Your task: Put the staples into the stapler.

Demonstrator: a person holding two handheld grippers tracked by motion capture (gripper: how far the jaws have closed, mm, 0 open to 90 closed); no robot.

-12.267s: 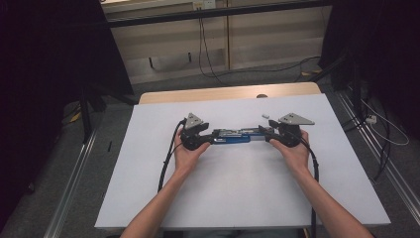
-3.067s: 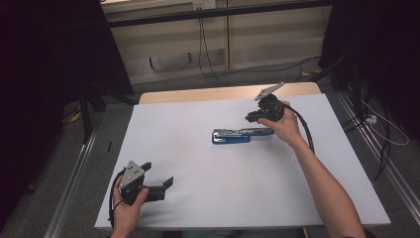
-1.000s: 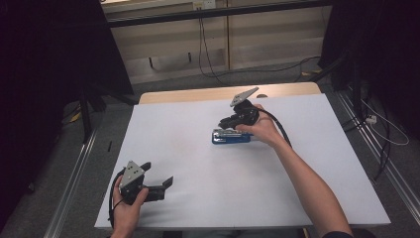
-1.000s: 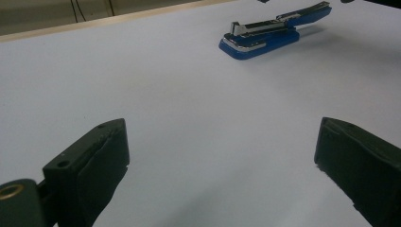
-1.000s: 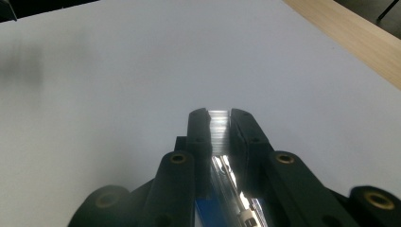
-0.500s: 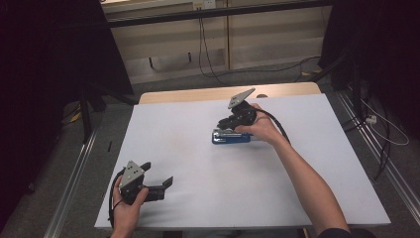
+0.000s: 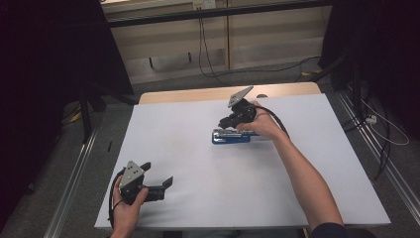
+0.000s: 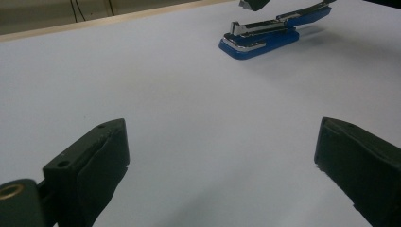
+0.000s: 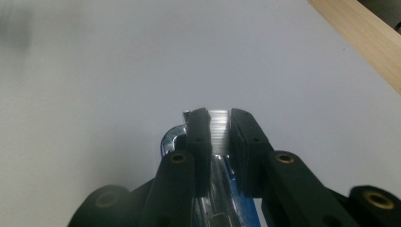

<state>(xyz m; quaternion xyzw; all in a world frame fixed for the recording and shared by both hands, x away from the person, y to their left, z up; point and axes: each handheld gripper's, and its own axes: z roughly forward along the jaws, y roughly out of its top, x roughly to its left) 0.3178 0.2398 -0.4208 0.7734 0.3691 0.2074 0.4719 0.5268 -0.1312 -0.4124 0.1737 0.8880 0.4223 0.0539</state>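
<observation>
A blue and chrome stapler (image 7: 232, 137) lies on the white table top (image 7: 198, 163), right of the middle; in the left gripper view the stapler (image 8: 265, 35) sits far off at the top. My right gripper (image 7: 227, 122) points down at the stapler's left end. In the right gripper view my right gripper (image 9: 218, 118) is shut on a silvery ridged staple strip (image 9: 219, 135), directly above the stapler's (image 9: 171, 138) chrome front. My left gripper (image 7: 157, 173) rests at the front left of the table. Its jaws (image 8: 221, 137) stand wide open over bare white surface.
A strip of bare wood (image 7: 198, 93) runs along the table's far edge. Cables (image 7: 213, 59) lie on the floor behind it. A metal rail (image 7: 74, 173) runs along the left side, and dark stands flank the table.
Over the last second nothing has visibly moved. Before that, the left gripper left the stapler for the front left corner, and the right gripper came leftward onto the stapler's left end.
</observation>
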